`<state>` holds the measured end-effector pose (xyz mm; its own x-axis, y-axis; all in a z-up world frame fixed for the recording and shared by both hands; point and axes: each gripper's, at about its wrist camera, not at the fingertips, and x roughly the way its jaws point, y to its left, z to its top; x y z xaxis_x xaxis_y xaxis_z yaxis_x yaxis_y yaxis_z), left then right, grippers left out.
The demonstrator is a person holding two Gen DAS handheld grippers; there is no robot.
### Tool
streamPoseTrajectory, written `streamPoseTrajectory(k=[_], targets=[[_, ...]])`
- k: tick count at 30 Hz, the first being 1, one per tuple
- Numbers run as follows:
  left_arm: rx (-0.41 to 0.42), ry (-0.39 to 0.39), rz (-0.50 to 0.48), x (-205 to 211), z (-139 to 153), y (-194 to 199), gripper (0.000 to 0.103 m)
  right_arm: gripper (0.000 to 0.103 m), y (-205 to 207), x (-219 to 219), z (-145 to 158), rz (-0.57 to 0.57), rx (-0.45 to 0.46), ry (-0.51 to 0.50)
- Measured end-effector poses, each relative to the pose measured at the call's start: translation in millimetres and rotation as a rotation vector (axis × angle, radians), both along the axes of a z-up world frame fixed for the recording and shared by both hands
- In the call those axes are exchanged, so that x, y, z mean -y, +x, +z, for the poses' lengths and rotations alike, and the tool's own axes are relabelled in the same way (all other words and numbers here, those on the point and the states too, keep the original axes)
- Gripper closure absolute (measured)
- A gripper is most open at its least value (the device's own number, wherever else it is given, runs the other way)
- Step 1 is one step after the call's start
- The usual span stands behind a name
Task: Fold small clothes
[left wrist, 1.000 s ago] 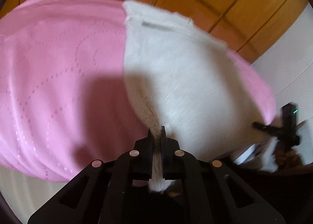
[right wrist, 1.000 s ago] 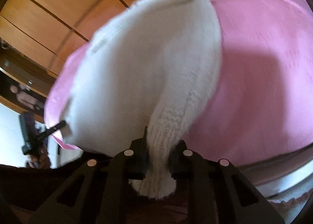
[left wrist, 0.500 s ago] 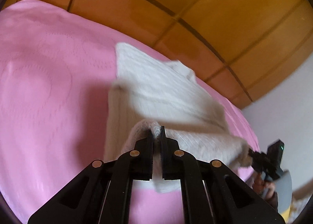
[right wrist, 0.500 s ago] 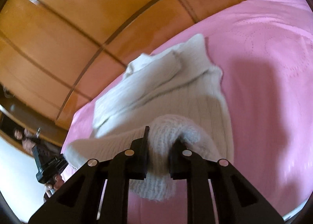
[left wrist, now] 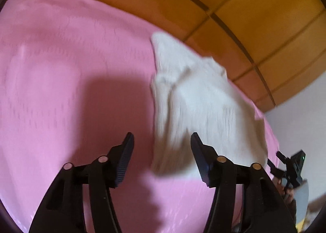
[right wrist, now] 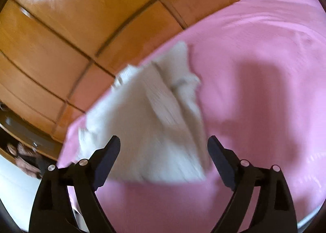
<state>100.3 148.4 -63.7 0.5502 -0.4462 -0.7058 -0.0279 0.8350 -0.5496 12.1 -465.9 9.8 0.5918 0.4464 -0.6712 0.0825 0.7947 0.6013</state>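
One white knit (left wrist: 195,106), folded, lay on the pink bed (left wrist: 61,70), beside the wooden wardrobe (left wrist: 254,9). Left gripper (left wrist: 162,157): fingers just opened, released, nothing between them, knit just ahead. Right gripper (right wrist: 164,159): fingers just opened wide, released, knit lying free beyond them.

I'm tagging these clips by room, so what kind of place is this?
Most likely a bedroom at home. A white knitted garment lies folded on a wide pink bedspread, and behind it runs glossy wood panelling like a wardrobe front or headboard, which I cannot tell apart.
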Motion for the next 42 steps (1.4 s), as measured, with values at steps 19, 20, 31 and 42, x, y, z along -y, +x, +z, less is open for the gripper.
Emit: streamPoseTrajectory(k=[19,20,31,42], targets=[[0.061,0.072,-0.054,28,20,-46,0.092,0.094,-37,-40,21,0.069,0.053,-0.132],[0.062,0.071,-0.057,29,21,-51,0.092,0.094,-43,-41,23,0.072,0.054,-0.130],[-0.039,0.087,-0.108,24,12,-147,0.090,0.091,-130,-34,-6,0.158,-0.108,-0.167],[0.145,0.271,-0.108,24,57,-108,0.046,0.048,-81,-49,37,0.124,0.058,-0.434]])
